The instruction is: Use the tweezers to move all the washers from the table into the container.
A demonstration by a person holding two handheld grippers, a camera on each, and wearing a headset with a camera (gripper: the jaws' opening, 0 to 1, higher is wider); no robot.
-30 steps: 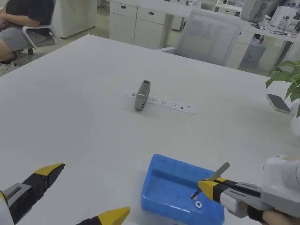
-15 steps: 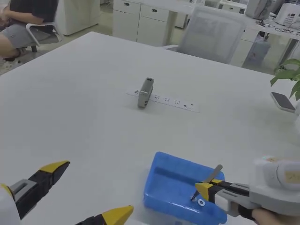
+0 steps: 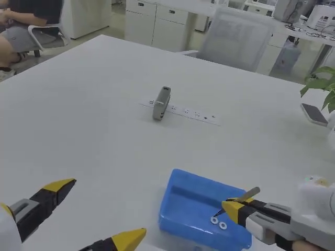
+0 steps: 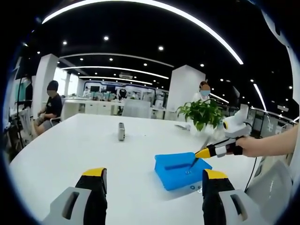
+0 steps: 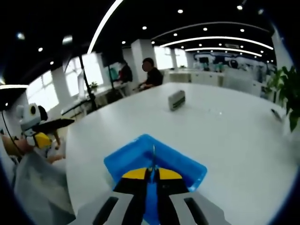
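Note:
The blue container [image 3: 188, 206] sits near the table's front edge, with two small washers [image 3: 214, 220] [image 3: 223, 225] lying inside it. My right gripper [image 3: 233, 205] is shut on the thin metal tweezers [image 3: 245, 196]. Their tip hangs just above the washers and carries nothing. In the right gripper view the tweezers [image 5: 153, 159] stick out from the closed jaws over the container [image 5: 136, 157]. My left gripper [image 3: 99, 210] stands open and holds nothing, low at the left. From the left gripper view, the container [image 4: 180, 171] and the right gripper [image 4: 208, 151] lie ahead.
A white power strip [image 3: 188, 112] with a grey adapter [image 3: 161, 103] lies mid-table. A phone [image 3: 314, 114] and a plant [image 3: 322, 86] are at the right edge. Behind the table stand an office chair [image 3: 230, 36] and a seated person [image 3: 21, 26].
A second washer has appeared in the container beside the first one. The tweezers' tip has risen slightly and moved right. The left gripper has stayed put.

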